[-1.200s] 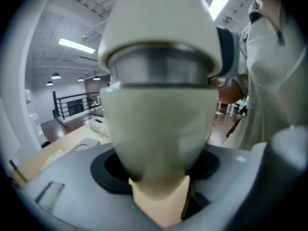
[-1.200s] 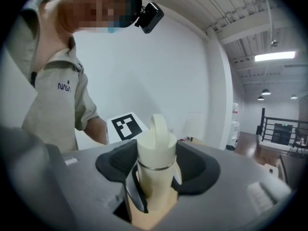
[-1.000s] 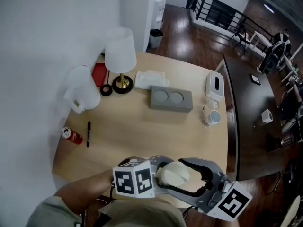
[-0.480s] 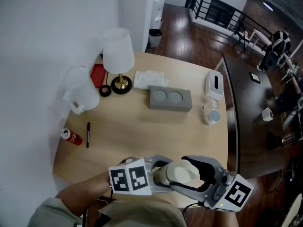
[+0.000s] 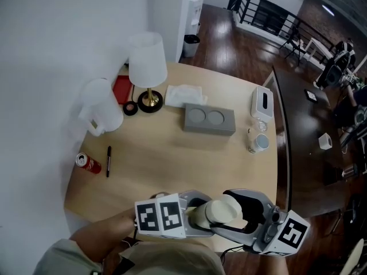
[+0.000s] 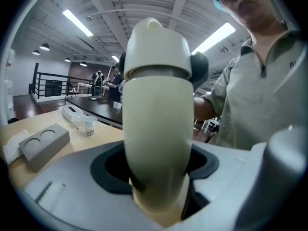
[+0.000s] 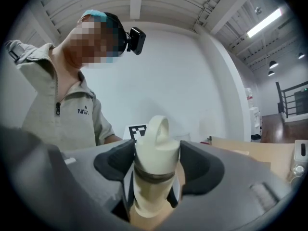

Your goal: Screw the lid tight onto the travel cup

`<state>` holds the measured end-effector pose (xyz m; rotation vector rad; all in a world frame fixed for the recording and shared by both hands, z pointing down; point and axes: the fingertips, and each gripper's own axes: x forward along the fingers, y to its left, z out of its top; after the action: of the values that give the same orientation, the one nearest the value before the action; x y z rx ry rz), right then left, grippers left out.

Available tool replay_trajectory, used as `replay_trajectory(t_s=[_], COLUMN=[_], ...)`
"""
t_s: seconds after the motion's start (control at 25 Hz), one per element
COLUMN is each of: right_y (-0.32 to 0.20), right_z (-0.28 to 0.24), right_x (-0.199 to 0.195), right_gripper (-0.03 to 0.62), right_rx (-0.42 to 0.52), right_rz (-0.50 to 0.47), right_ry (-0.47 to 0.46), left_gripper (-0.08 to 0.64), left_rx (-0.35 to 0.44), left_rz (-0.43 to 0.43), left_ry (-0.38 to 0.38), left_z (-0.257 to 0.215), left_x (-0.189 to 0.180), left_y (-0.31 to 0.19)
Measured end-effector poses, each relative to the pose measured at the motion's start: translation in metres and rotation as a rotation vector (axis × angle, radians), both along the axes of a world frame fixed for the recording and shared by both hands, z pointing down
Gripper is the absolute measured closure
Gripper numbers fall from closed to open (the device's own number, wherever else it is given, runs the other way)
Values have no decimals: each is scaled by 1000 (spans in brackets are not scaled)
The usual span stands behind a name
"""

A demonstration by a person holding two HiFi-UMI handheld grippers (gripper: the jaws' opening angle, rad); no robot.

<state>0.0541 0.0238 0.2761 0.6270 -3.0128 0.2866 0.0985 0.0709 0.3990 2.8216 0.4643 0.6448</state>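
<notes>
A cream travel cup (image 5: 213, 213) with a loop-topped lid (image 6: 156, 47) is held in the air over the table's near edge. My left gripper (image 5: 198, 213) is shut on the cup's body (image 6: 156, 143), which fills the middle of the left gripper view. My right gripper (image 5: 238, 213) comes in from the right. Its dark pads (image 7: 113, 165) sit against both sides of the lid (image 7: 156, 150), just above the dark ring. In the right gripper view the body (image 7: 151, 196) runs down between the jaws.
On the wooden table (image 5: 172, 153) stand a white lamp (image 5: 147, 59), a white jug (image 5: 102, 106), a grey block with two round recesses (image 5: 209, 119), a white box (image 5: 261, 102) and small glasses (image 5: 258, 142). A red can (image 5: 89, 162) and a pen (image 5: 108, 161) lie at the left.
The right gripper has rolled around the lid and its marker cube has swung a little to the right. The cup stays between both grippers, and the left gripper has barely moved.
</notes>
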Motion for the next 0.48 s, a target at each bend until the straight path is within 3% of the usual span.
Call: replay_trajectory(t_s=[0.24, 0.48], right_y=[-1, -6], right_z=[-2, -9], right_x=[4, 12], right_gripper=[305, 313], right_rx=[2, 30], right_rz=[12, 99], right_ry=[-5, -115], left_gripper=[245, 245], left_rx=[39, 51], left_rz=[-13, -85], left_ry=[-7, 59], left_z=[0, -12], left_x=[3, 9], left_y=[-3, -14])
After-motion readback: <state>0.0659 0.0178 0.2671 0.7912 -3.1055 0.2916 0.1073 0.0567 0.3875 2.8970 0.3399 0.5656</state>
